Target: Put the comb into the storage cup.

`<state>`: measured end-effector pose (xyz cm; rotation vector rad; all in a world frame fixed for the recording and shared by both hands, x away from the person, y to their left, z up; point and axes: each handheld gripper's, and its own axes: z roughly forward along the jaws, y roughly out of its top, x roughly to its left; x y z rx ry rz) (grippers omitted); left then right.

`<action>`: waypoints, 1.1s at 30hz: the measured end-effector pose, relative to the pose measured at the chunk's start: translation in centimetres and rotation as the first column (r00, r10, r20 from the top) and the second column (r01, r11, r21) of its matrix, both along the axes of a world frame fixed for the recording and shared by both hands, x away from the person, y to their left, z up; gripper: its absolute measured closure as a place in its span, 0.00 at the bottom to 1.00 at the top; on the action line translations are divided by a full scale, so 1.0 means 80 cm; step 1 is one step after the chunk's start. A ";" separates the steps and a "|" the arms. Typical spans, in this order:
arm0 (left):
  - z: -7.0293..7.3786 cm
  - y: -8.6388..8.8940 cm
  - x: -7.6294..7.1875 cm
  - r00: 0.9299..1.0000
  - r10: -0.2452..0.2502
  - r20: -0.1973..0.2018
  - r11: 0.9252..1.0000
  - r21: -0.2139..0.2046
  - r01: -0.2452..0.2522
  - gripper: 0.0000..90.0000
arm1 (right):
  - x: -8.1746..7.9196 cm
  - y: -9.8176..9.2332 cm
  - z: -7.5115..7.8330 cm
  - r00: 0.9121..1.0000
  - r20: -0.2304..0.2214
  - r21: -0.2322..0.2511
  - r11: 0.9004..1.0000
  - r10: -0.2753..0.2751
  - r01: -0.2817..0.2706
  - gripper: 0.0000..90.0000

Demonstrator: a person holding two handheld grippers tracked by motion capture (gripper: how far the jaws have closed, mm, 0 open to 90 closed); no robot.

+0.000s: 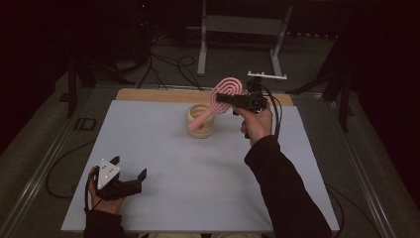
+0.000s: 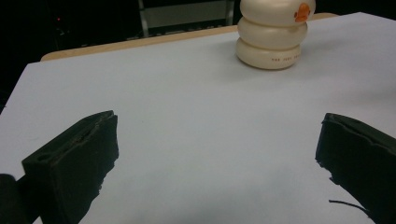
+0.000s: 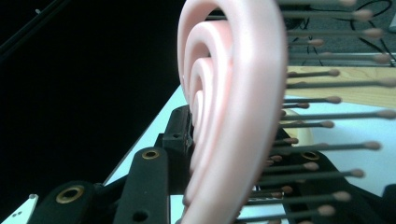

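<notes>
Fingers [image 3: 180,140] pinch pink hairbrush [image 1: 224,95]; handle in cream holder [image 1: 200,120].

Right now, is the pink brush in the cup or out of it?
Partly in. The pink brush leans with its handle end inside the cream cup, while the right gripper grips its head above.

The room is dark. A white surface [image 1: 163,168] with a wooden far edge sits on grey floor [image 1: 44,144]. Black cables [image 1: 168,67] and a grey metal frame [image 1: 242,25] lie beyond.
</notes>
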<state>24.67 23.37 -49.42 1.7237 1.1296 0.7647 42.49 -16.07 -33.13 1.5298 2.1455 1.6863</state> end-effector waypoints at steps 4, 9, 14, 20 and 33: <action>0.000 0.000 0.000 1.000 0.002 0.001 1.000 -0.004 -0.002 0.00 | 0.002 0.002 0.004 1.000 0.006 -0.006 1.000 0.001 -0.001 0.71; 0.000 0.000 0.000 1.000 0.001 0.000 1.000 -0.001 -0.001 0.00 | 0.005 0.003 0.006 1.000 0.008 -0.014 1.000 0.001 -0.001 0.71; 0.000 0.000 0.000 1.000 0.000 -0.001 1.000 -0.001 0.000 0.00 | 0.011 0.003 0.009 1.000 0.003 -0.022 1.000 -0.008 0.008 0.71; 0.000 0.000 -0.001 1.000 0.002 0.000 1.000 -0.005 -0.002 0.00 | 0.014 0.003 0.010 1.000 0.004 -0.025 1.000 -0.009 0.009 0.71; 0.000 0.000 -0.001 1.000 0.000 -0.001 1.000 -0.005 0.000 0.00 | 0.025 -0.003 0.006 0.999 -0.008 -0.035 0.999 -0.036 0.036 0.71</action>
